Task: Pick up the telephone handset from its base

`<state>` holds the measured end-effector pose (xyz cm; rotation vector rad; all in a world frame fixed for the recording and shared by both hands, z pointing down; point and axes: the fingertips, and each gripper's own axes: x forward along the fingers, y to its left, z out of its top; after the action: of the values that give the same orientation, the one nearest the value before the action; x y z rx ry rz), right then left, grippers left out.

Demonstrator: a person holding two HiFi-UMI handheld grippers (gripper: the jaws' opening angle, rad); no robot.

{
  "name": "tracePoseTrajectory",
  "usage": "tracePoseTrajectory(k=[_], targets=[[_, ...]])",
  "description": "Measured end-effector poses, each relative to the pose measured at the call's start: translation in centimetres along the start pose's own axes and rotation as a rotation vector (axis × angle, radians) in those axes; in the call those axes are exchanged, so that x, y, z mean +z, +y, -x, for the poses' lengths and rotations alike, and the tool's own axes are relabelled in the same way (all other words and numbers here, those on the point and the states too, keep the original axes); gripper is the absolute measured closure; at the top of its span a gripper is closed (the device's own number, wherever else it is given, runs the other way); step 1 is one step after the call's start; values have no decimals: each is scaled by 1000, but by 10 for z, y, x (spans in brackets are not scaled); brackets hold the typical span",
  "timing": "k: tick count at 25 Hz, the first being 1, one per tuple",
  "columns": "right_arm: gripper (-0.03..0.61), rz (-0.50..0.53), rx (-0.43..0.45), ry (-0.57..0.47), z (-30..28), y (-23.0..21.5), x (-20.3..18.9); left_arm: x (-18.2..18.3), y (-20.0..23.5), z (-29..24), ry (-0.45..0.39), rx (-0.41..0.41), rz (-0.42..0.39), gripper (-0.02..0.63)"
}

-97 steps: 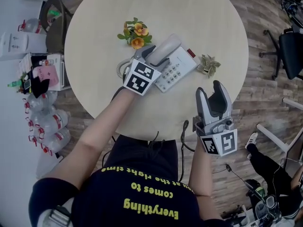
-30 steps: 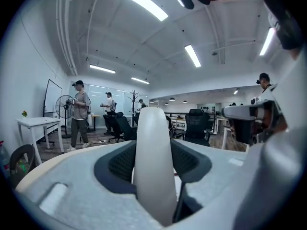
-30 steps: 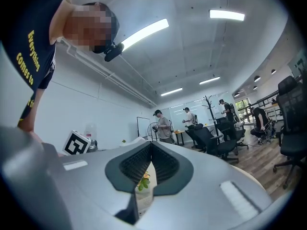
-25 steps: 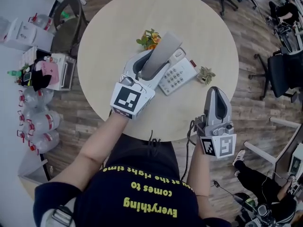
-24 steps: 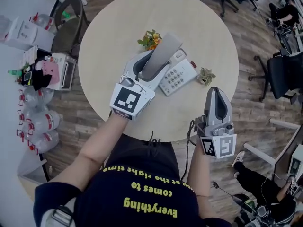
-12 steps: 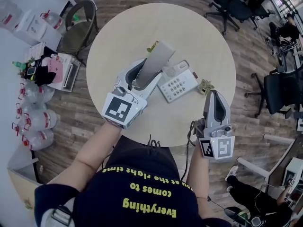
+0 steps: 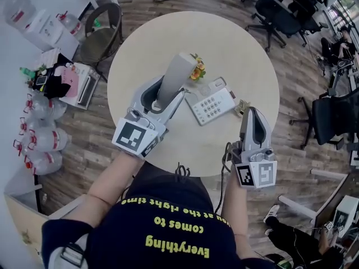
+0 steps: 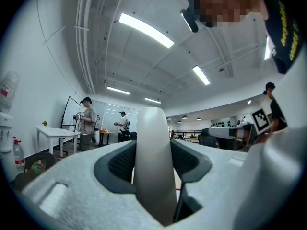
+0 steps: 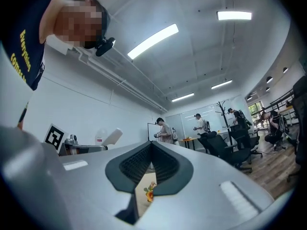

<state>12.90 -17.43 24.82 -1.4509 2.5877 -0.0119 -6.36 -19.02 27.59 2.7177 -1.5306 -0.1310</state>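
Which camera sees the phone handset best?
The head view: the whole handset shows, clamped in the left tongs above the table. The left gripper view shows only its middle, close up; the right gripper view, a small far-off piece.

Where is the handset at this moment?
In the head view the handset is held in the left hand-held gripper, raised over the table, just left of the base and beside the flowers.

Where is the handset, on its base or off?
Off: the left gripper clamps the handset in its jaws, clear of the telephone base.
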Motion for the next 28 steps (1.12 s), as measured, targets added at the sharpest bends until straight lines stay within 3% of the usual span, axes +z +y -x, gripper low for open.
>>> tracePoseTrajectory(k=[28], targets=[[566, 30, 13, 30, 0, 6, -10, 1, -4, 13, -13, 18, -47, 394]])
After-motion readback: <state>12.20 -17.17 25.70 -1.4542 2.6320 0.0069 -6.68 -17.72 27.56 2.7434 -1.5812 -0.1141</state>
